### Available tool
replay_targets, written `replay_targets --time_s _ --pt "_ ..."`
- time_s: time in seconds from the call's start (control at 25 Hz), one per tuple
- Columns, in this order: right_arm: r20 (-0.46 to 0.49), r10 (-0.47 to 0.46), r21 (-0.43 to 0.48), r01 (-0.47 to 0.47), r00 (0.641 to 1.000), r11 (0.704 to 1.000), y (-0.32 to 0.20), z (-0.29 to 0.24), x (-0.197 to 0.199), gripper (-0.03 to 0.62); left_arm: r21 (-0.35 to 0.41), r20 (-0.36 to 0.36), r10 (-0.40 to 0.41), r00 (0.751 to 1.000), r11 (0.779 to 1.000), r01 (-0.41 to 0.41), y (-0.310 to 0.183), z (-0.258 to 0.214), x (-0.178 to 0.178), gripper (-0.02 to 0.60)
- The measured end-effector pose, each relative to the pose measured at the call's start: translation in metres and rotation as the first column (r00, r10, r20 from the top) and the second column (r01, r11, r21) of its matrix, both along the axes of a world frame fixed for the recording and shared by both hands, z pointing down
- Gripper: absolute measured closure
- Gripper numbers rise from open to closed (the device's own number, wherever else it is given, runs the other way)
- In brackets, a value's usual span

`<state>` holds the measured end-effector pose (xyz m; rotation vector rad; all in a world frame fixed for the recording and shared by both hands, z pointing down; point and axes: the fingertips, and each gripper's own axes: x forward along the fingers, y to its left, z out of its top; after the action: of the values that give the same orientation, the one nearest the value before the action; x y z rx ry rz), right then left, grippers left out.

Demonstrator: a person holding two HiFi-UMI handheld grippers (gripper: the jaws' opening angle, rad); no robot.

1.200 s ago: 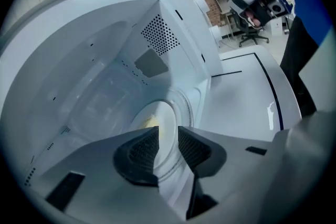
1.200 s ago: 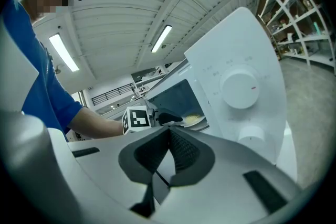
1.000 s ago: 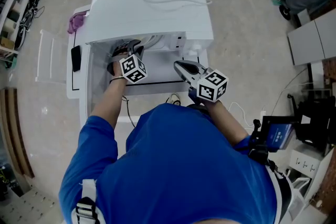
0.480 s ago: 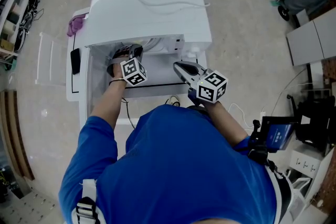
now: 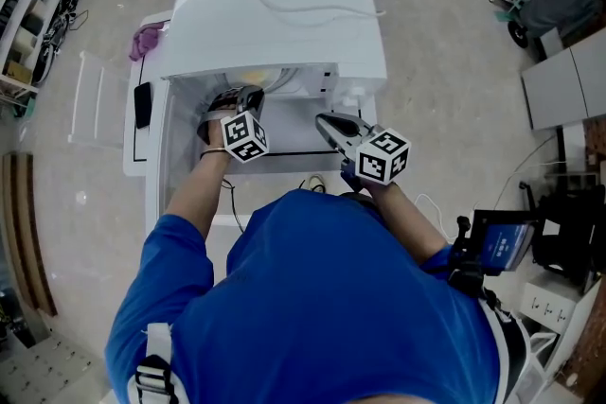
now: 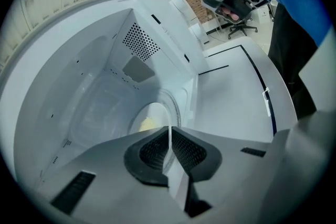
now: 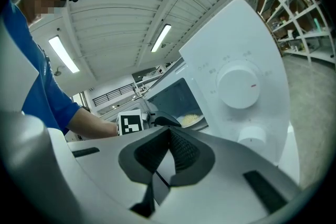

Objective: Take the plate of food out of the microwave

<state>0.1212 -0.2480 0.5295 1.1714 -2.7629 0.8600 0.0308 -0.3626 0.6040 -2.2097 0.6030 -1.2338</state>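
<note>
The left gripper (image 6: 169, 132) has its jaws pinched on the rim of the plate (image 6: 157, 112) inside the microwave (image 5: 275, 14), the right gripper (image 7: 169, 132) has its jaws shut on nothing, so the plate may tip and spill food (image 6: 148, 124).

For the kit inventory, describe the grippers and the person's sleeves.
The left gripper and right gripper are pale grey with dark ribbed pads; each carries a white cube with black square markers. Blue short sleeves; a dark band on the left wrist.
</note>
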Motion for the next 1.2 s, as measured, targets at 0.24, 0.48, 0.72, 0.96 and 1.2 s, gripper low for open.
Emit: replay_targets --time_s 0.24,0.48,0.72,0.96,1.2 --pt "0.031 -0.018 -0.032 0.019 0.999 0.999 -0.003 0.007 -0.009 0.591 -0.005 -0.008 0.001 1.0 1.0 -0.001 0.014 0.0 -0.003 0.554" --pt "0.123 -0.012 -0.097 0.024 0.992 0.995 -0.009 0.014 -0.023 0.591 -0.009 -0.027 -0.011 1.0 1.0 0.011 0.025 0.0 -0.008 0.554" --pt "0.153 -0.011 -0.133 0.031 0.988 0.991 -0.014 0.021 -0.034 0.591 -0.021 -0.05 -0.024 0.998 1.0 0.023 0.033 0.0 -0.012 0.554" --pt "0.214 0.022 -0.184 0.018 0.977 0.983 -0.022 0.027 -0.041 0.591 -0.037 -0.129 -0.066 0.989 0.997 0.062 0.039 -0.006 -0.013 0.554" --pt "0.294 0.067 -0.263 0.014 0.953 0.965 -0.031 0.038 -0.055 0.591 -0.156 -0.305 -0.24 0.922 0.967 0.201 0.039 -0.013 -0.028 0.554"
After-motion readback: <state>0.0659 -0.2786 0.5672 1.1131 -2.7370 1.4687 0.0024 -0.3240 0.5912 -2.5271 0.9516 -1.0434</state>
